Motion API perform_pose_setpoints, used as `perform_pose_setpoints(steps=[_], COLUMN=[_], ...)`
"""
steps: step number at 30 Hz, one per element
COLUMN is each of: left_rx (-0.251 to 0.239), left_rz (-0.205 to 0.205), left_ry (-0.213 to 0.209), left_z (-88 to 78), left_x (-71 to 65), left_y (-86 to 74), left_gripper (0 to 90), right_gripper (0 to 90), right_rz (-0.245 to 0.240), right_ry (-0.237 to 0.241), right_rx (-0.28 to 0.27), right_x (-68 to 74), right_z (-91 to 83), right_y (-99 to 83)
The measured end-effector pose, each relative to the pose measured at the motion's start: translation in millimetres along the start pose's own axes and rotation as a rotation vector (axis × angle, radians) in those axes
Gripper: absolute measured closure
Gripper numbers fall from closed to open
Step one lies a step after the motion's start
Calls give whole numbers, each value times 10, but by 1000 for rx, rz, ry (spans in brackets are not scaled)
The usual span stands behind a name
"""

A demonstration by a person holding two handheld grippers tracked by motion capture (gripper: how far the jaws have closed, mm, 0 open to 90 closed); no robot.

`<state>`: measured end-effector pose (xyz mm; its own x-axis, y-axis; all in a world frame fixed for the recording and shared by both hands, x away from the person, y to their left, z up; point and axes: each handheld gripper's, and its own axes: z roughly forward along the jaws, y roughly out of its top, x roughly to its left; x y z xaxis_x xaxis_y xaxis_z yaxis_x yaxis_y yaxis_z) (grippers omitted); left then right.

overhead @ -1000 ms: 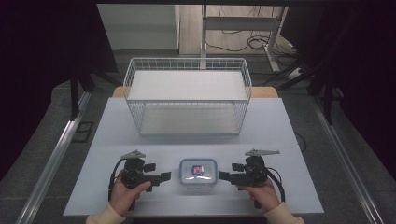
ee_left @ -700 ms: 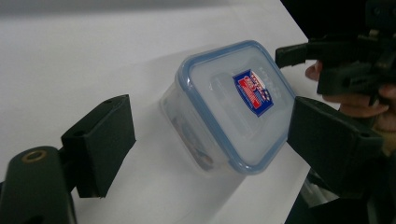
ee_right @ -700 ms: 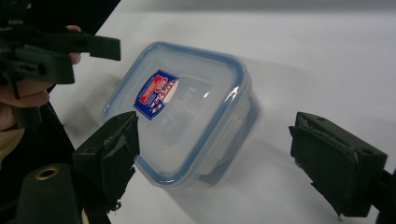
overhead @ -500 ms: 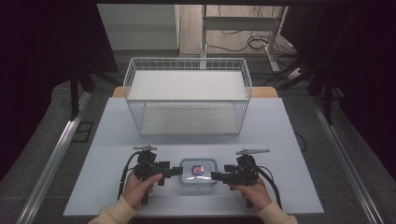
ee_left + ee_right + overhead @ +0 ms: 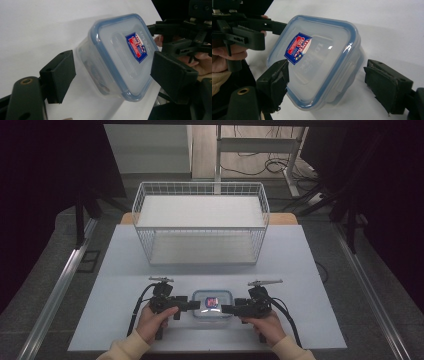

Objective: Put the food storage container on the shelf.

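Jaws on both your left gripper [image 5: 194,306] and right gripper [image 5: 226,309] have just been closing around the lidded plastic container [image 5: 212,303], now between each pair of fingers but not yet pinched, so a two-sided lift looks imminent.

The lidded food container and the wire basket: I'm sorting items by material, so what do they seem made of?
Food container: likely plastic, translucent and glossy, with a blue seal along the lid's rim and a printed label. Wire basket: probably white-coated metal wire, judging by its thin open grid.
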<state>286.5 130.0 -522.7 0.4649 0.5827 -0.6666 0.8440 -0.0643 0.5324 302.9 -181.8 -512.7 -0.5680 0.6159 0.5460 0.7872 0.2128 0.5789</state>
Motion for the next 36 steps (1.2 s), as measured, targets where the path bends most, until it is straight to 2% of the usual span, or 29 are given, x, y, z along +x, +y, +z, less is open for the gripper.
perform_pose_setpoints(steps=[5, 14, 17, 19, 21, 27, 31, 33, 36], left_rx=[11, 30, 31, 21, 22, 7, 1, -14, -29], left_rz=[-10, -56, -61, -86, -107, -89, -77, -68, -63], left_ry=[-11, -60, -49, -44, -59, -42, -35, -30, -29], left_z=[46, 99, 104, 101, 100, 66, 44, 26, 10], left_x=[-1, 50, 52, 78, 112, 55, 19, -20, -49], left_y=[-4, -1, -8, -28, -41, -50, -63, -91, -126], left_gripper=[214, 289, 334, 361, 412, 448, 470, 478, 486], right_gripper=[236, 269, 334, 344, 378, 449, 472, 499, 522], right_rz=[22, 33, 42, 50, 67, 101, 98, 79, 90], right_ry=[28, 26, 24, 27, 43, 75, 73, 82, 101], right_rx=[9, 19, 16, 15, 14, 4, -4, -9, -26], right_x=[3, -5, -25, -31, -63, -109, -92, -82, -80], right_z=[30, 60, 49, 46, 29, -21, -44, -77, -112], right_y=[-3, -7, -7, -7, -6, -14, -22, -39, -81])
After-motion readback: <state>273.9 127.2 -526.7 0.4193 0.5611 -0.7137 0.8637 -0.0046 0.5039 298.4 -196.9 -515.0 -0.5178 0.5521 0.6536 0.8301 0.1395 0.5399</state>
